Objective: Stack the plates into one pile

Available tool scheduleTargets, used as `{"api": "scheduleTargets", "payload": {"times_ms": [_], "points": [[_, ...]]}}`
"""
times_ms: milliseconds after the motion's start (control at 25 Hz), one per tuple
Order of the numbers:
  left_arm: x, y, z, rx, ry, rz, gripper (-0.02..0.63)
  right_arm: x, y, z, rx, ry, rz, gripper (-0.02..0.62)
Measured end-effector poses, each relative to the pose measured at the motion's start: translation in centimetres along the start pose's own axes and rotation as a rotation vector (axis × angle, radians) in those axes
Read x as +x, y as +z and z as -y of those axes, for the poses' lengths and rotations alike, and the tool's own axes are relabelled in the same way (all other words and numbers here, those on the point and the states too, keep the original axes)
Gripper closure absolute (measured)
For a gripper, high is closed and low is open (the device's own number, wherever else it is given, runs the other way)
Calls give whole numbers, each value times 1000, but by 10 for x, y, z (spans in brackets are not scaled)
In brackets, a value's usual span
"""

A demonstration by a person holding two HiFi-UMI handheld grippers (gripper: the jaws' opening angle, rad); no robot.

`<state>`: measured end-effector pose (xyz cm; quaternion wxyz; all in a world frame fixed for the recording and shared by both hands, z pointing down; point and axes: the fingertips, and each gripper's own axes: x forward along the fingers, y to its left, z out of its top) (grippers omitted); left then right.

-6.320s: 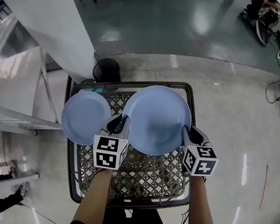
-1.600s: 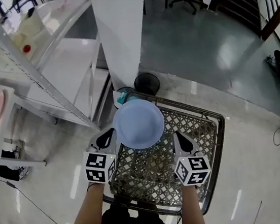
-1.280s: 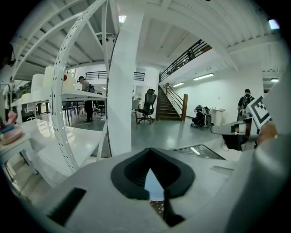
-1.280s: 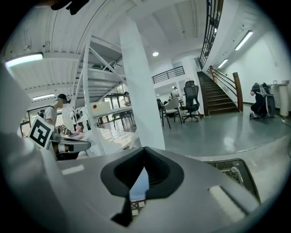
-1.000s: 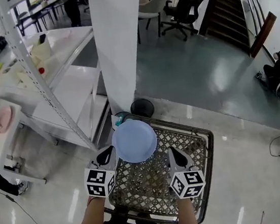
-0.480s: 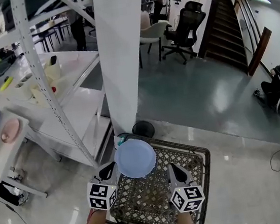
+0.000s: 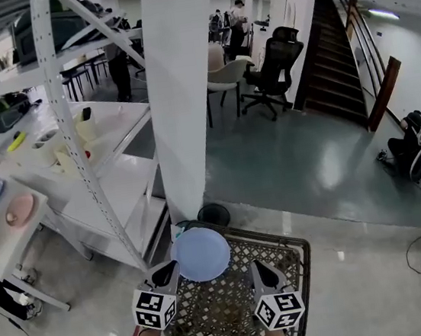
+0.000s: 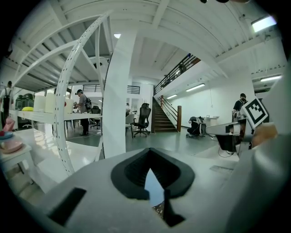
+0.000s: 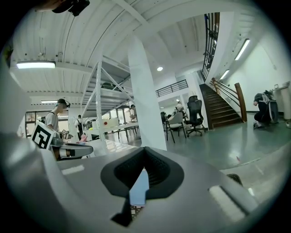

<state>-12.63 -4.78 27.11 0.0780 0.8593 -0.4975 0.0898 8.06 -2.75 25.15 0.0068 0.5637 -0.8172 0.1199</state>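
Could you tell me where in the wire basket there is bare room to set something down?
Free: in the basket, the lattice floor right of the blue plate to the right rim, and the near stretch between the left gripper and right gripper. Crowded: the far left corner, where the plate sits near the white pillar.

support: wire cart point(image 7: 222, 312) | on it: blue plate point(image 7: 200, 254), far-left corner

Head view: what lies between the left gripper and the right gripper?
In the head view, the bare lattice of the basket lies between the left gripper and the right gripper; the blue plate sits just beyond.
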Motion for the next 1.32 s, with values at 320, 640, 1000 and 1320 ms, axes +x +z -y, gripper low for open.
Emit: {"api": "scheduleTargets", "payload": {"times_ms": [320, 640, 1000, 1320], "points": [[-7, 17, 12, 28, 14, 33, 607, -14, 11, 3, -33, 9, 16, 584], [-21, 20, 25, 41, 18, 46, 607, -30, 9, -3, -51, 18, 20, 584], [-35, 14, 47, 60, 25, 47, 606, -53, 4, -3, -72, 27, 11, 584], [-47, 9, 46, 45, 46, 56, 606, -62, 1, -4, -82, 26, 8, 584]]}}
